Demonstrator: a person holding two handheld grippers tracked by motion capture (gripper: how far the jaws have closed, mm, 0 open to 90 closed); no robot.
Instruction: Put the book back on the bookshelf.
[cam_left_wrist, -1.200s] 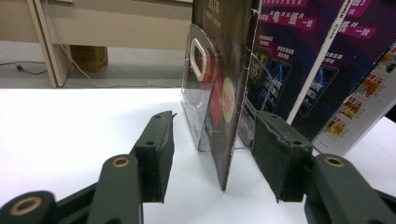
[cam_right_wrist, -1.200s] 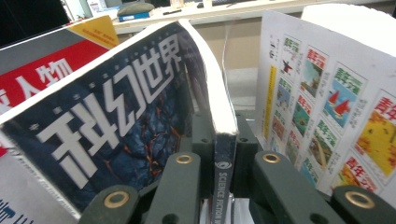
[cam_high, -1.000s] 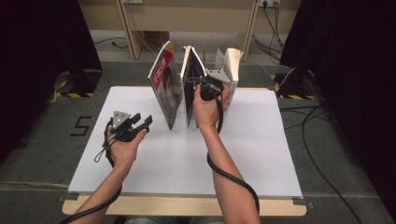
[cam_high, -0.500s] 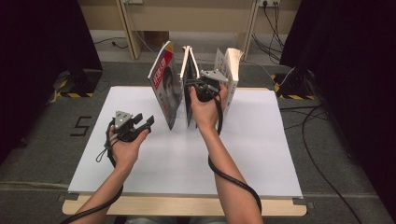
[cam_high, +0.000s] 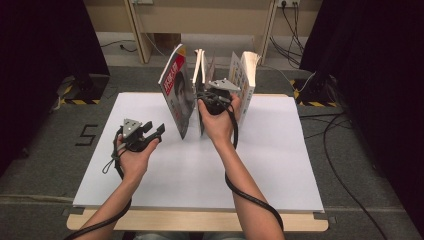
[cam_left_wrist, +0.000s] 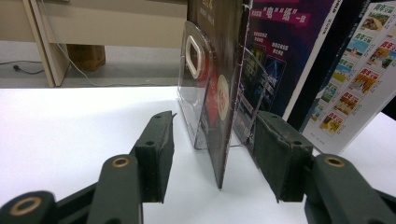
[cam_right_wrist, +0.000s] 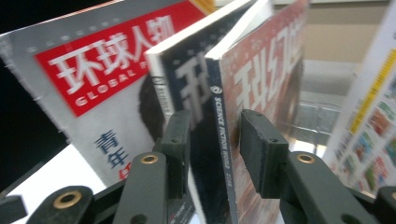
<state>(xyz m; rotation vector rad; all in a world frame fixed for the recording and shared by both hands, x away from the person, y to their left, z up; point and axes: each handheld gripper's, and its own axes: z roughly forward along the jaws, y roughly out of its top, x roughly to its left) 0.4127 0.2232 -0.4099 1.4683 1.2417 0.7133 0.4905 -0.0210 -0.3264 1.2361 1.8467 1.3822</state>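
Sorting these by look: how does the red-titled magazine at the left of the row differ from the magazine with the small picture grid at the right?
The red-titled magazine shows a white cover with a red title block and a dark portrait; the picture-grid magazine shows rows of small colourful pictures. The red-titled magazine leans at the row's left end, the picture-grid magazine at its right end, past the right gripper. Both stand on edge on the white table.
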